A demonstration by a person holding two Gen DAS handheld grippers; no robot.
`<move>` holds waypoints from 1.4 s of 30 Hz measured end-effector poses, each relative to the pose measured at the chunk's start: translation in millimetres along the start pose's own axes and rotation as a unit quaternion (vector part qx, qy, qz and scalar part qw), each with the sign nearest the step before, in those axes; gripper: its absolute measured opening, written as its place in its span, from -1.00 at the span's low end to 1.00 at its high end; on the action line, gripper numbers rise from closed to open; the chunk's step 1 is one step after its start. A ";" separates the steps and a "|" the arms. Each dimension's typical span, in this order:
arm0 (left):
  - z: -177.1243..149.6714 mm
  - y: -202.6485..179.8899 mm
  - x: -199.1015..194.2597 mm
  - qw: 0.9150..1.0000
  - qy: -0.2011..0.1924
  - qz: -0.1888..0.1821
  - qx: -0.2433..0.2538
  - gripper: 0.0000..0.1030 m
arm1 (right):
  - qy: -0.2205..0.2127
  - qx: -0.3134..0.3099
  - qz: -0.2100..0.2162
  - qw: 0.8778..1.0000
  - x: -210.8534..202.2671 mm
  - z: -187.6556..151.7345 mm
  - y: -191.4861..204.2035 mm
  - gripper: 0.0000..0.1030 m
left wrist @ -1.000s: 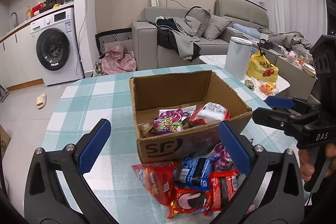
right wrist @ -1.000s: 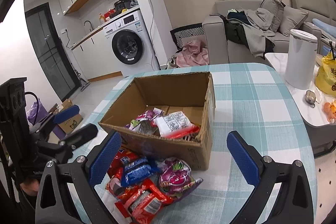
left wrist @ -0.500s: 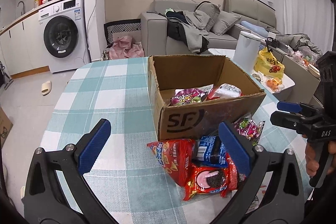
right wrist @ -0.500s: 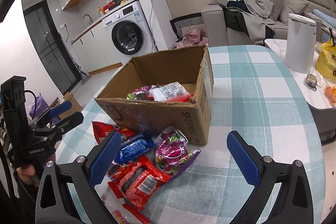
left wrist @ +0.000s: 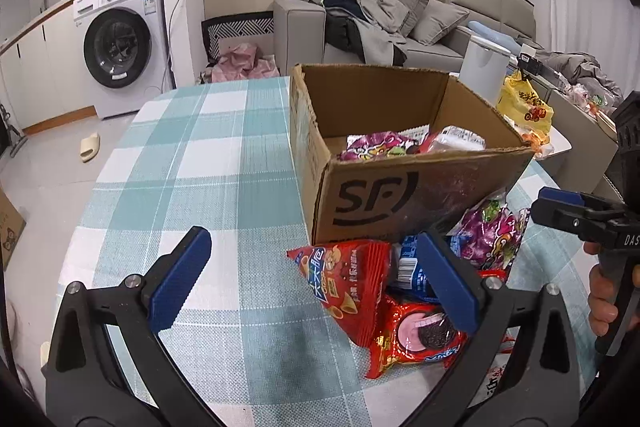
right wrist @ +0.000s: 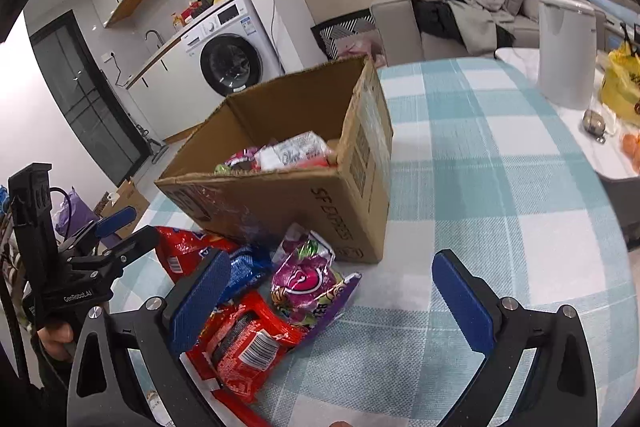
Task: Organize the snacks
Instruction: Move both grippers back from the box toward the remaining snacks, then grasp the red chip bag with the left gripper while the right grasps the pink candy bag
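An open cardboard box (left wrist: 424,187) (right wrist: 296,195) stands on the checked table and holds a purple packet (left wrist: 378,143) and a white-and-red packet (left wrist: 460,139). In front of it lies a pile of snacks: a red chip bag (left wrist: 344,283), a blue packet (left wrist: 412,271), a red cookie packet (left wrist: 416,335) (right wrist: 244,343) and a purple candy bag (left wrist: 488,239) (right wrist: 308,279). My left gripper (left wrist: 312,283) is open and empty, low over the table beside the red chip bag. My right gripper (right wrist: 332,299) is open and empty, just above the purple candy bag.
The table's checked cloth (left wrist: 208,163) stretches to the left of the box. A white bin (right wrist: 564,55) and a yellow bag (left wrist: 524,103) stand on a side table to the right. A sofa (left wrist: 360,23) and a washing machine (left wrist: 120,47) are behind.
Both grippers have dropped lower and come closer to the snack pile. The left one has shifted left, so the box now sits to its right. Both stay open.
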State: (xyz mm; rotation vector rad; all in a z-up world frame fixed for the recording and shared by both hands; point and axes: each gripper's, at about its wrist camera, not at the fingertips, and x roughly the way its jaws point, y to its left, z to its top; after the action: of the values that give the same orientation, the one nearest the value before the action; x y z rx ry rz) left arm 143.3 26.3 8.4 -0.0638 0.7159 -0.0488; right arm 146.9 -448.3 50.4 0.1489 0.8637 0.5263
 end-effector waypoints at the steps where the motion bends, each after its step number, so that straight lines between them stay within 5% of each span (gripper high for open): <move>1: -0.8 1.2 2.9 1.000 0.005 -0.002 -0.001 0.98 | 0.007 0.002 0.006 1.000 3.6 -1.3 -0.5 0.99; 28: -21.6 12.6 69.0 0.997 0.075 -0.008 -0.024 0.98 | 0.047 0.001 0.019 0.999 38.9 -16.9 2.0 0.86; 42: -25.8 19.6 89.1 0.995 0.087 -0.025 -0.042 0.98 | 0.043 0.013 0.027 0.999 47.0 -22.6 4.2 0.24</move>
State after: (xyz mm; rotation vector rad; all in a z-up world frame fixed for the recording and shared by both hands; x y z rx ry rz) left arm 193.9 38.8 -70.8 -0.1585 0.8899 -0.0729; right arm 153.2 -423.1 5.0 0.1734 0.9529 0.5751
